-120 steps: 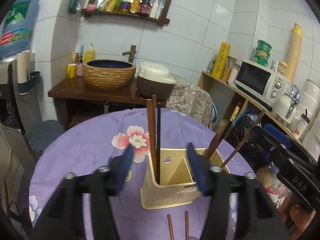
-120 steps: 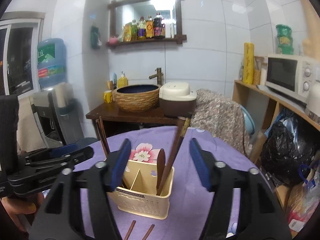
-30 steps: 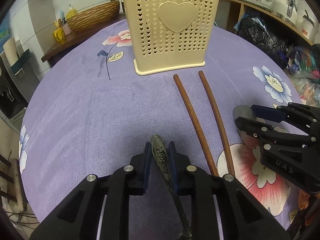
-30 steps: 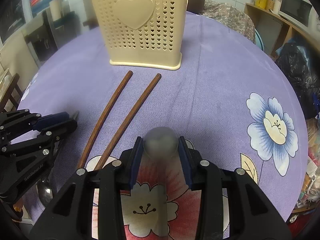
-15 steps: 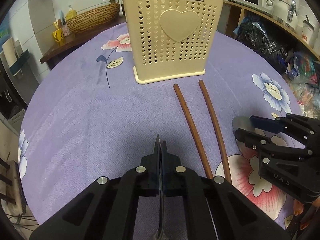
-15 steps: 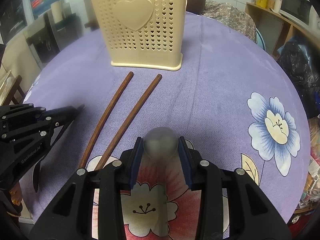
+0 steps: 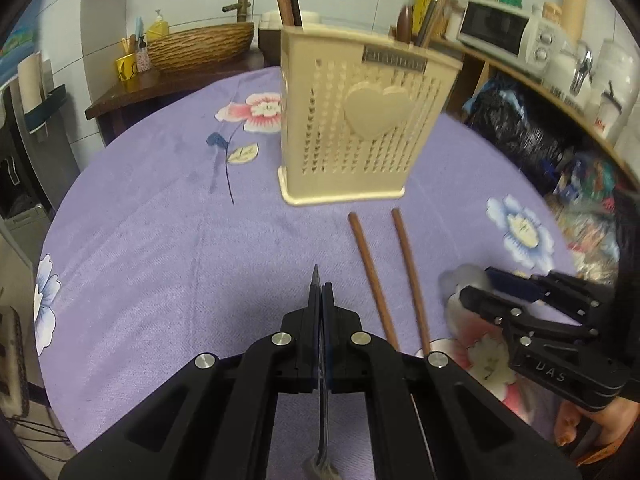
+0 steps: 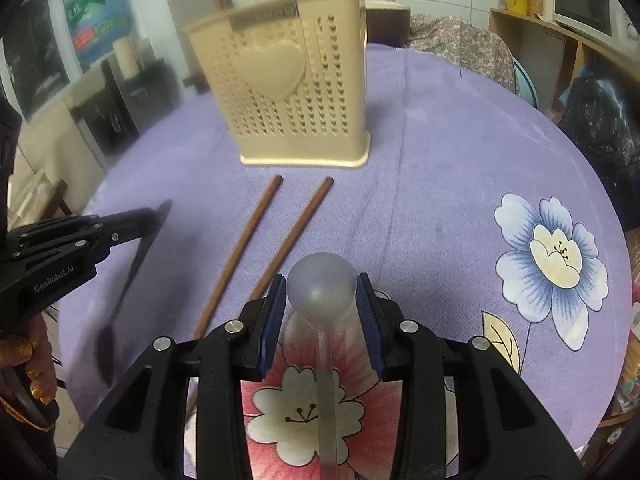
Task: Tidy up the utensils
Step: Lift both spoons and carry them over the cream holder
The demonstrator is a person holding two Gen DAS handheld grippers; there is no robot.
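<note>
A cream perforated utensil holder (image 7: 360, 120) (image 8: 288, 92) with a heart on its front stands on the purple cloth, with chopsticks and a spoon in it. Two brown chopsticks (image 7: 372, 280) (image 8: 240, 248) lie side by side in front of it. My left gripper (image 7: 321, 292) (image 8: 156, 212) is shut on the handle of a dark metal spoon (image 8: 120, 300), which hangs off the cloth, bowl downward. To its right, my right gripper (image 8: 321, 282) (image 7: 474, 282) is shut on the bowl of a translucent grey spoon (image 8: 322, 280); the handle runs back under the gripper.
The round table (image 7: 140, 260) wears a purple flowered cloth. Behind it are a dark wooden counter with a woven basin (image 7: 200, 48), and at the right a shelf with a microwave (image 7: 496, 32) and black bags (image 7: 520, 132). A hand (image 8: 32, 368) shows at the left edge.
My left gripper closed on the metal spoon's handle and lifted it off the cloth, and the view tipped up toward the holder. My right gripper kept its hold on the grey spoon.
</note>
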